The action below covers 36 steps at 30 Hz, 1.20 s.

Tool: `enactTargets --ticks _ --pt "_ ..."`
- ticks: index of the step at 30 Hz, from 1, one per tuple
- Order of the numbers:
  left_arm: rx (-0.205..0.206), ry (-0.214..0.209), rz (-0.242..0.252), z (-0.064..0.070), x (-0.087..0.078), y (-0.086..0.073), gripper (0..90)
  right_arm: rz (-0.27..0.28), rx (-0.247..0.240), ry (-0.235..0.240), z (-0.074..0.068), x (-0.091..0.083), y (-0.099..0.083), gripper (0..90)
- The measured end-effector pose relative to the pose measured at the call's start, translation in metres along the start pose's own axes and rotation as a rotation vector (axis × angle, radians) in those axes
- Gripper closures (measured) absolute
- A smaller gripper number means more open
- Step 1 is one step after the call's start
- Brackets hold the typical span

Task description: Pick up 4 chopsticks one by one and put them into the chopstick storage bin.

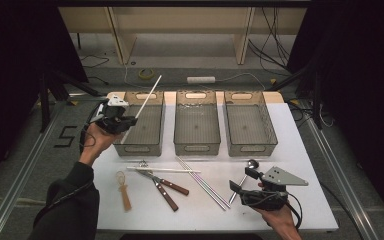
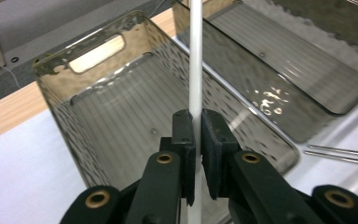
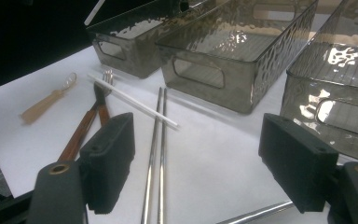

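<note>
High view: we have the left gripper [image 1: 121, 121] pinching a white chopstick [image 1: 147, 96] over the leftmost bin [image 1: 142, 148], stick slanting up and away, low end inside the bin; the right gripper [image 1: 244, 180] is well apart, spread wide near the table's front edge. Left gripper view: jaws clamp the chopstick [image 2: 196, 56] mid-shaft, bin floor [image 2: 121, 116] straight below, so we'd release downward. Right gripper view: jaws gape, empty, over the steel chopsticks [image 3: 156, 140]; second white chopstick [image 3: 133, 99] beyond.
</note>
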<state>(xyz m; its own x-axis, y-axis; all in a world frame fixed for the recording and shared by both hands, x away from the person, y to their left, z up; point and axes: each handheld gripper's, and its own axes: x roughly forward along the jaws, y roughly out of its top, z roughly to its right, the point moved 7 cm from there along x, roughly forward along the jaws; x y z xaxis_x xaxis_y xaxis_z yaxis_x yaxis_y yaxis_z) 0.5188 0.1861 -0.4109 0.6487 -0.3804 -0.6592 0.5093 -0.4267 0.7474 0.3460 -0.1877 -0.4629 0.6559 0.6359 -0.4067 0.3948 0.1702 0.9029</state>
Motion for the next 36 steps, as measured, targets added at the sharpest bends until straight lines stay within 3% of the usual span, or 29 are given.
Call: enactTargets --ticks 6,12,16,36 --pt "-0.03 0.028 0.006 -0.012 0.009 0.001 83.6 -0.001 0.001 0.002 0.0 0.0 0.0 27.9" --pt "-0.071 0.057 -0.009 -0.025 0.021 -0.007 83.6 0.0 0.002 0.004 0.0 0.0 0.0 27.9" --pt "-0.063 0.067 -0.026 -0.027 0.027 -0.013 83.6 -0.001 0.004 0.005 0.0 0.0 0.0 28.0" --pt "-0.139 0.087 -0.049 -0.033 0.045 -0.031 83.5 -0.003 0.004 0.009 -0.001 0.0 -0.001 27.9"
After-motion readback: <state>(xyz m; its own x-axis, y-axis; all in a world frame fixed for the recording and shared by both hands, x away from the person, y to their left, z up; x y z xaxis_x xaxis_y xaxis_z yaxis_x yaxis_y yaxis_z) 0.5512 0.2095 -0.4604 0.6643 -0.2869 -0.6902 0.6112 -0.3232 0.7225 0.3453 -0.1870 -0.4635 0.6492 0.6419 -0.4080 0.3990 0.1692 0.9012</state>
